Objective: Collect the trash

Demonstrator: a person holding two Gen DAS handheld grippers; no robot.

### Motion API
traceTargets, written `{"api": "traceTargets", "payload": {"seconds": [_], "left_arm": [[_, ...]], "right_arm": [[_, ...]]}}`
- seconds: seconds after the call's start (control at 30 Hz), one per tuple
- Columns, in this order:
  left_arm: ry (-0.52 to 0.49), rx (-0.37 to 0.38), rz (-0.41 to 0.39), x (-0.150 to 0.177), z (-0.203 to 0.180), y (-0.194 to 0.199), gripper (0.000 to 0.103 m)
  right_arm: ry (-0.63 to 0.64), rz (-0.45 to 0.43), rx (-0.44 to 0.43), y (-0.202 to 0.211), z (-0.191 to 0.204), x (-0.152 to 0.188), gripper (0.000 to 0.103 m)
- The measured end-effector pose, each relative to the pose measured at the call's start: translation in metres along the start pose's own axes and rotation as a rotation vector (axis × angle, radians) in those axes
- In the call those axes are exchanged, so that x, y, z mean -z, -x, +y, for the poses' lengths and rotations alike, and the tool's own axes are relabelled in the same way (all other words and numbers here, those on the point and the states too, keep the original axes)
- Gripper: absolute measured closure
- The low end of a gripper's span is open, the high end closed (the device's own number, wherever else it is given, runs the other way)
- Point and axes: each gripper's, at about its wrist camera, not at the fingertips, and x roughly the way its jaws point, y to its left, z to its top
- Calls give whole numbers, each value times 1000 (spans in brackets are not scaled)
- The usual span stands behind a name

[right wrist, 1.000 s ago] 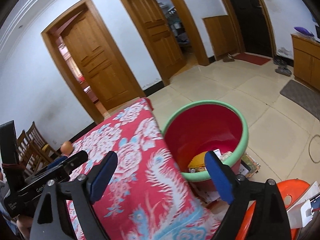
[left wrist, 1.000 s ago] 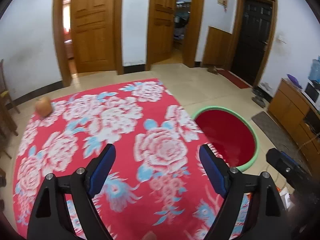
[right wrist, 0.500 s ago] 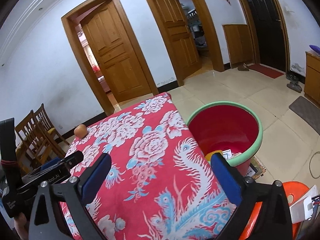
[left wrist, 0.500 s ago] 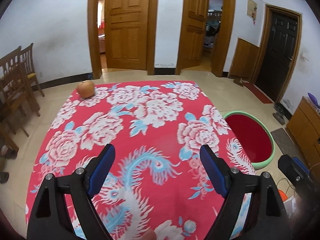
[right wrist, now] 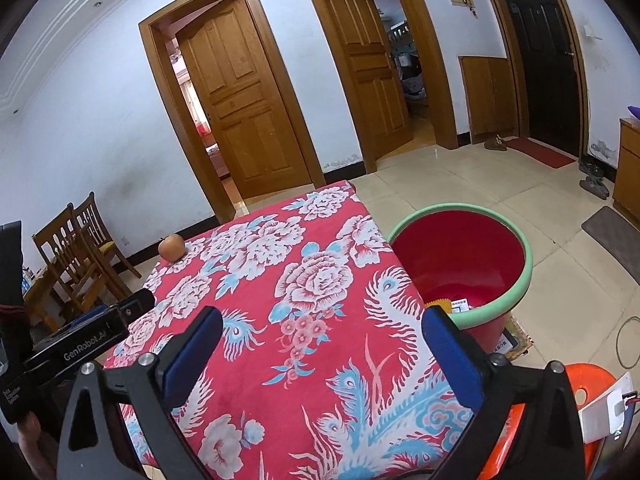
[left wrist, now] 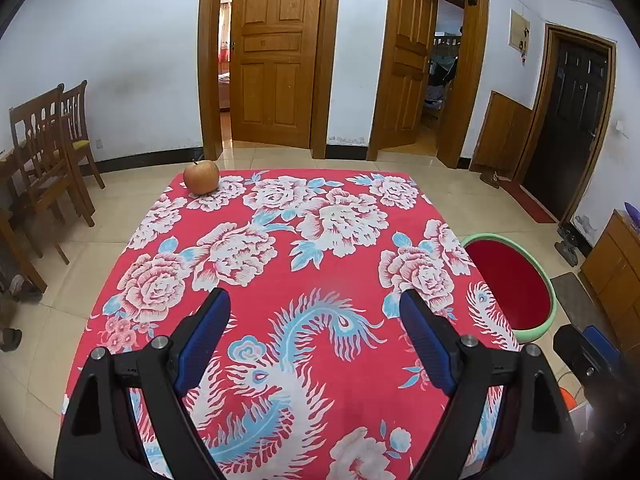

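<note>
A red bin with a green rim [left wrist: 516, 280] stands on the floor at the table's right side; in the right wrist view [right wrist: 460, 256] some trash lies at its bottom. The table [left wrist: 280, 280] has a red floral cloth. An apple [left wrist: 201, 176] sits at its far left corner, also seen in the right wrist view [right wrist: 171, 247]. My left gripper [left wrist: 314, 312] is open and empty above the near part of the table. My right gripper [right wrist: 320, 330] is open and empty above the table's near right part, beside the bin.
Wooden chairs [left wrist: 52, 152] stand at the left. Wooden doors [left wrist: 276, 60] line the far wall. A wooden cabinet [left wrist: 616, 264] is at the right. An orange stool [right wrist: 588, 384] stands near the bin. The other gripper's body [right wrist: 80, 336] shows at the left.
Both grippers have pulled back and up from the bin side. The whole table and the apple have come into view. Both stay open and empty.
</note>
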Motion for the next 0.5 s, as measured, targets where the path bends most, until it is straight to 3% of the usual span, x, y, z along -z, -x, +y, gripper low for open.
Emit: {"api": "traceTargets", "payload": {"seconds": [0.5], "left_arm": [[3, 2, 3, 0, 2, 1, 17]], "right_arm": [[1, 0, 0, 0, 1, 1, 1]]}}
